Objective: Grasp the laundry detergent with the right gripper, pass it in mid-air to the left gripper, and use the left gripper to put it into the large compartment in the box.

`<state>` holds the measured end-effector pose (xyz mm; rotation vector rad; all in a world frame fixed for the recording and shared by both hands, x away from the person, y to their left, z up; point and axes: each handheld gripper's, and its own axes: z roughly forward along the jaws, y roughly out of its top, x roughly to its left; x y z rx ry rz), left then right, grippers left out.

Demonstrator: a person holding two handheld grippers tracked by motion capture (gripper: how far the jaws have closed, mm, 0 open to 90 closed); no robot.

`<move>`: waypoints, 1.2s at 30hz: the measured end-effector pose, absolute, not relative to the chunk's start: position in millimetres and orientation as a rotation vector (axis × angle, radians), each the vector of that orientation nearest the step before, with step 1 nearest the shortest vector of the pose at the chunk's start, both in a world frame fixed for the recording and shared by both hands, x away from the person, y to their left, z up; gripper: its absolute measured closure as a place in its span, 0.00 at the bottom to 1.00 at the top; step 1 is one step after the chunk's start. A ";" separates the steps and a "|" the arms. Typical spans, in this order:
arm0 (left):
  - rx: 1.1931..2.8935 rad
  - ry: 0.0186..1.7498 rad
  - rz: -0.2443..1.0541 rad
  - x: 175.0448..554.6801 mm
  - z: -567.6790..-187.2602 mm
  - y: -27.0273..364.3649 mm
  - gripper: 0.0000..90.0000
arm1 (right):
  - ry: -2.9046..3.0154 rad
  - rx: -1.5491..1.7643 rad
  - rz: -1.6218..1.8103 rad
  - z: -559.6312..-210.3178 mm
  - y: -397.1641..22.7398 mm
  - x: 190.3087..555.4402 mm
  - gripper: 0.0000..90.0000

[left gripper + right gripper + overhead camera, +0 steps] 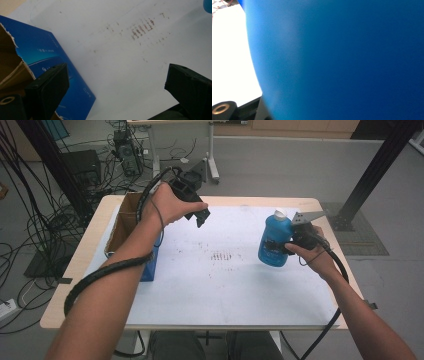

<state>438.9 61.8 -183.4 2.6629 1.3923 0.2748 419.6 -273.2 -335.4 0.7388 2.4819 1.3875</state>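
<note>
A person at a white-covered wooden table point(220, 285) holds an upright blue plastic bottle with a white cap point(274, 239) in the right gripper point(286, 246), whose jaws are clamped on the bottle's body from its 3 o'clock side, at about mid-height. The bottle stands toward the table's 3 o'clock edge, its long axis vertical, cap up; whether its base rests on the sheet or hangs just above it cannot be told. In the right gripper view the blue wall of the bottle point(342, 60) presses close against the lens. The left gripper point(200, 215) hovers above the sheet toward the table's 11 o'clock, its jaws spread wide apart with nothing between them, as the left gripper view shows over the stained white surface. Just beside it, at the table's 9 o'clock edge, sits an open brown cardboard box with a blue printed side point(129, 220). The bottle lies at roughly 3 o'clock from the left gripper, well apart from it, so the right hand is plainly the nearer; any handover or trip to the box would likely run across the sheet toward 9 o'clock.
</note>
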 end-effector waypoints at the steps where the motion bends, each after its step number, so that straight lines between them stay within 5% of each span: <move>1: 2.678 1.370 0.276 439.5 -181.0 62.6 0.06 | 2.487 0.739 1.387 -332.9 -270.6 420.5 0.49; 36: 2.965 0.729 0.232 444.0 -127.3 69.8 0.06 | 2.702 0.276 1.490 -281.4 -123.7 470.6 0.49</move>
